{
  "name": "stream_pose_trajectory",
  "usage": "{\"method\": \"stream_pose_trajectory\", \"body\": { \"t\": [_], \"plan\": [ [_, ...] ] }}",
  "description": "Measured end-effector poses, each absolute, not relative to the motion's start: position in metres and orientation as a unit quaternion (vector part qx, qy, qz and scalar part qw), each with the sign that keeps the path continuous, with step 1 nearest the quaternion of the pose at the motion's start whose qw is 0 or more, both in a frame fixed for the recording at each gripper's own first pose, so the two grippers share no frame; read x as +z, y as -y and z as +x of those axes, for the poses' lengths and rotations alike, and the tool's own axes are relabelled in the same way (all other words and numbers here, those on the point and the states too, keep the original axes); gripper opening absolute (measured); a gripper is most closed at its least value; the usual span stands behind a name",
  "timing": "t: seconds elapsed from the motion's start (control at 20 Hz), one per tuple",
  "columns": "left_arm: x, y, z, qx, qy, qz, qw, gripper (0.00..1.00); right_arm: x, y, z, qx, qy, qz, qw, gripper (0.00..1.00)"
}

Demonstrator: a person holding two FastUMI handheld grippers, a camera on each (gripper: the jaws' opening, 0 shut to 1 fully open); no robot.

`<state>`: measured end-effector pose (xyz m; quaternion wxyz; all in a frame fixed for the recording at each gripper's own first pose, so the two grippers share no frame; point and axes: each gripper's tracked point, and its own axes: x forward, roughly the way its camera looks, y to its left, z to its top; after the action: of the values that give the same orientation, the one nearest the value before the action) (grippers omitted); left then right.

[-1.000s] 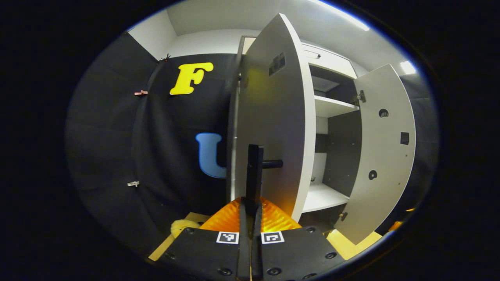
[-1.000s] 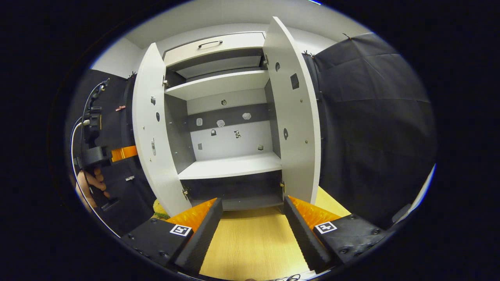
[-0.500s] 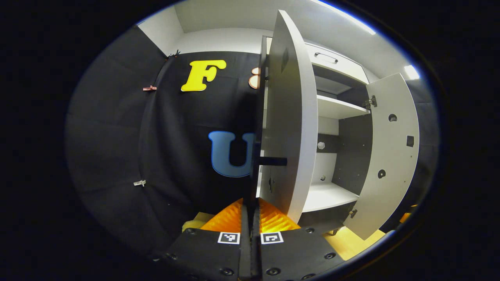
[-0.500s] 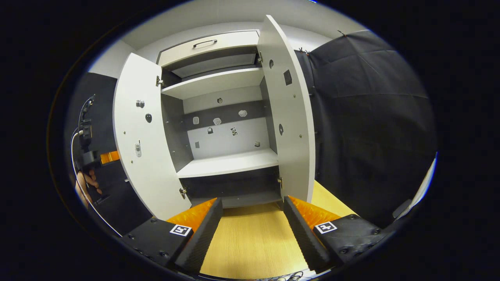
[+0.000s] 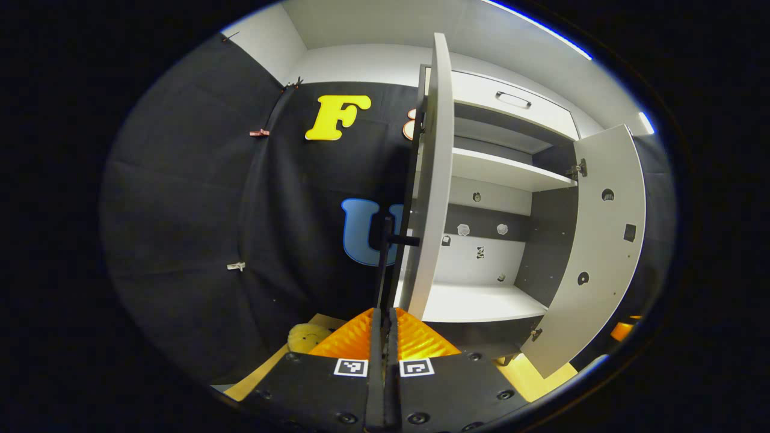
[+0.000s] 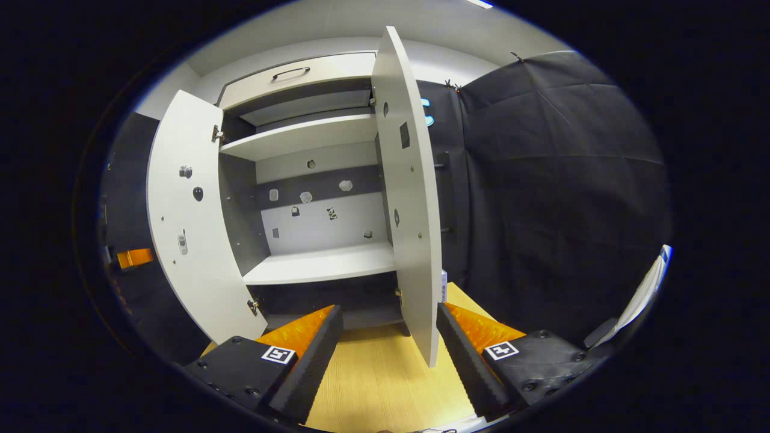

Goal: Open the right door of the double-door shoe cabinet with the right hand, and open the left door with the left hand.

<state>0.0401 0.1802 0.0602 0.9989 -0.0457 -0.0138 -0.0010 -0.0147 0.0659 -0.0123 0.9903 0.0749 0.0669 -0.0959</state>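
Black cloth backs the left door handle (image 5: 385, 258) inside the clenched left claw (image 5: 384, 319).

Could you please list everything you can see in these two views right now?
shoe cabinet: one, white with grey inner panels, straight ahead
left door: one, white, swung open
right door: one, white, swung open
door handle: one, black, outer face of the left door
drawer: one, white with a dark handle, top of the cabinet
shelves: two, white, inside the cabinet
wooden surface: one, light, under the cabinet
yellow object: one, low, left of the cabinet; unclear
cloth wall: black, both sides
left gripper: jaws shut on the door handle
right gripper: jaws open, empty
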Motion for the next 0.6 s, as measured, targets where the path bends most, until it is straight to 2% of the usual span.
{"method": "stream_pose_trajectory", "body": {
  "t": [0.1, 0.15, 0.25, 0.35, 0.4, 0.45, 0.55, 0.6],
  "plan": [
    [0.065, -0.162, 0.025, -0.001, 0.02, -0.047, 0.999, 0.05, -0.003, -0.055, -0.004, -0.086, -0.058, 0.074, 0.992, 0.98],
    [0.067, -0.149, 0.018, -0.006, 0.02, -0.043, 0.999, 0.02, 0.002, -0.051, 0.002, -0.078, -0.056, 0.075, 0.993, 0.98],
    [0.067, -0.124, 0.008, -0.015, 0.016, -0.034, 0.999, 0.09, 0.006, -0.045, 0.01, -0.061, -0.056, 0.076, 0.994, 0.98],
    [0.066, -0.097, -0.002, -0.026, 0.017, -0.036, 0.999, 0.12, 0.01, -0.041, 0.015, -0.047, -0.048, 0.074, 0.995, 0.98],
    [0.063, -0.083, -0.006, -0.032, 0.018, -0.036, 0.999, 0.22, 0.011, -0.04, 0.018, -0.042, -0.046, 0.071, 0.996, 0.98],
    [0.059, -0.074, -0.009, -0.031, 0.019, -0.036, 0.999, 0.39, 0.01, -0.041, 0.02, -0.036, -0.046, 0.067, 0.996, 0.98],
    [0.05, -0.053, -0.017, -0.04, 0.016, -0.036, 0.998, 0.51, 0.007, -0.044, 0.021, -0.021, -0.046, 0.056, 0.997, 0.98],
    [0.047, -0.044, -0.021, -0.045, 0.016, -0.033, 0.998, 0.64, 0.006, -0.046, 0.02, -0.015, -0.044, 0.049, 0.998, 0.98]
  ]
}}
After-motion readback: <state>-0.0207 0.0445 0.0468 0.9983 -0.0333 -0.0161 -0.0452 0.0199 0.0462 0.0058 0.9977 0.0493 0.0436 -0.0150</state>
